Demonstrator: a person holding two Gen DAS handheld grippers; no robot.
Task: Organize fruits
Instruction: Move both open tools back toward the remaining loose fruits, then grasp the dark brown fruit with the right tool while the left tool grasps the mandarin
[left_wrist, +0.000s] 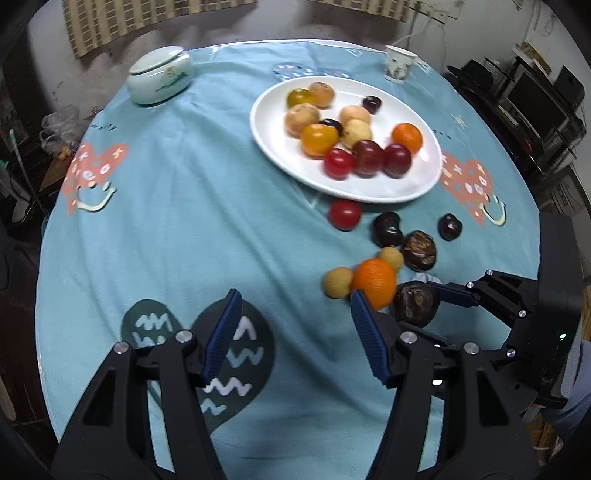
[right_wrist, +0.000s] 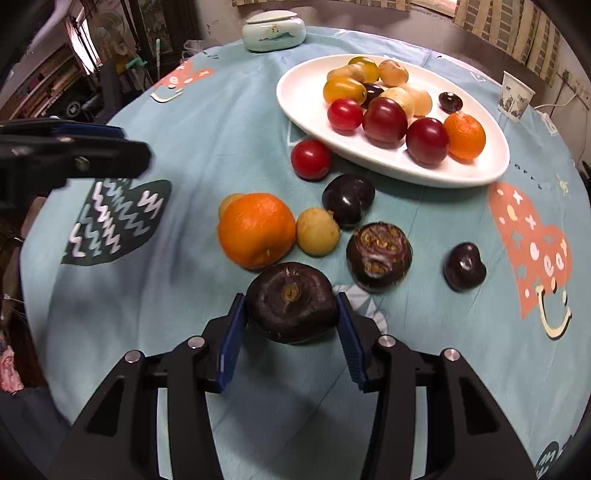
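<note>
**A:** Closest to us, the right gripper (right_wrist: 291, 314) has both blue pads pressed against a dark water chestnut (right_wrist: 291, 301), so we're clamped on it, low over the blue tablecloth (right_wrist: 147, 314). The left gripper (left_wrist: 295, 332) is spread wide with nothing between its fingers, hovering over the dark heart print (left_wrist: 236, 354).

**B:** Yep, and just past the held one we've got the loose bunch on the cloth: a big orange (right_wrist: 256, 229) with a small yellowish fruit (right_wrist: 317, 232) touching its right side, plus a second water chestnut (right_wrist: 378, 256) beside that. A dark plum (right_wrist: 348, 198) sits a bit further back, another dark one (right_wrist: 464, 266) is off alone to the right.

**A:** Then a red tomato (right_wrist: 310, 159) right at the edge of the white plate (right_wrist: 424, 173), still on the cloth.

**B:** The plate's loaded with red, orange, yellow and tan fruit. At the far end we see a lidded ceramic jar (right_wrist: 274, 30) and a paper cup (right_wrist: 516, 96).
</note>
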